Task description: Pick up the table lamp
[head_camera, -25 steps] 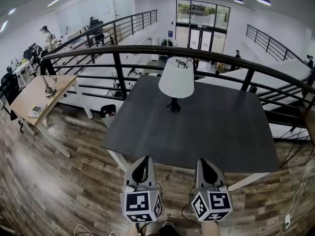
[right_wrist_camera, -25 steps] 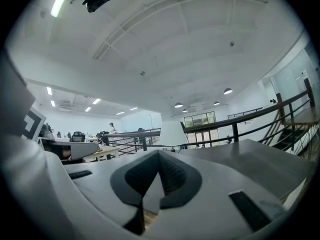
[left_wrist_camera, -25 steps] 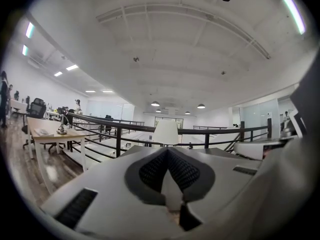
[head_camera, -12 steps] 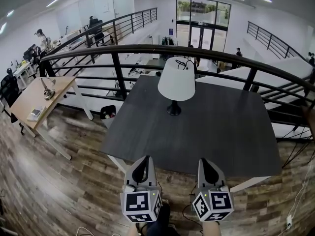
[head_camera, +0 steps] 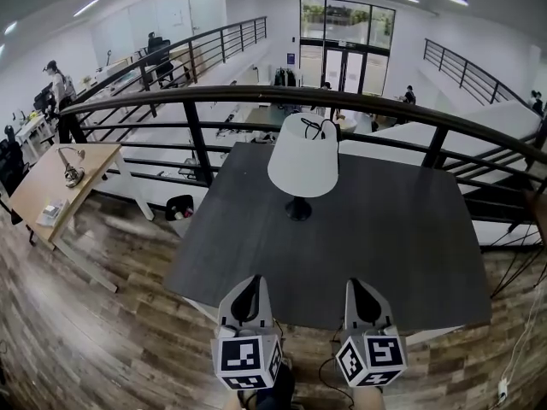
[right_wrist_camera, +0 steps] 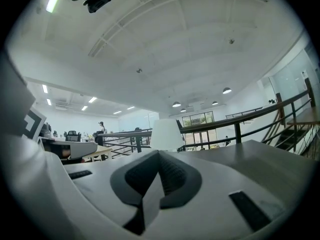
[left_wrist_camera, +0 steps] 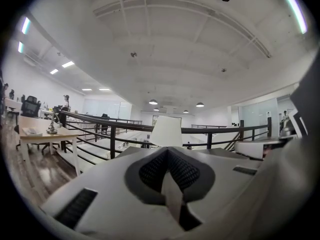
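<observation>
The table lamp (head_camera: 302,162) has a matt white shade, cloth by the look of it, on a dark, slightly glossy base. The desk (head_camera: 402,237) top is matt charcoal with a faint grain. The left tool (head_camera: 246,290) and right tool (head_camera: 365,290) are smooth white plastic with ribbed black pads (left_wrist_camera: 152,171). At 12 o'clock the railing (head_camera: 256,94) is smooth dark metal. The floor (head_camera: 85,331) is wood-look planking with a soft sheen.
</observation>
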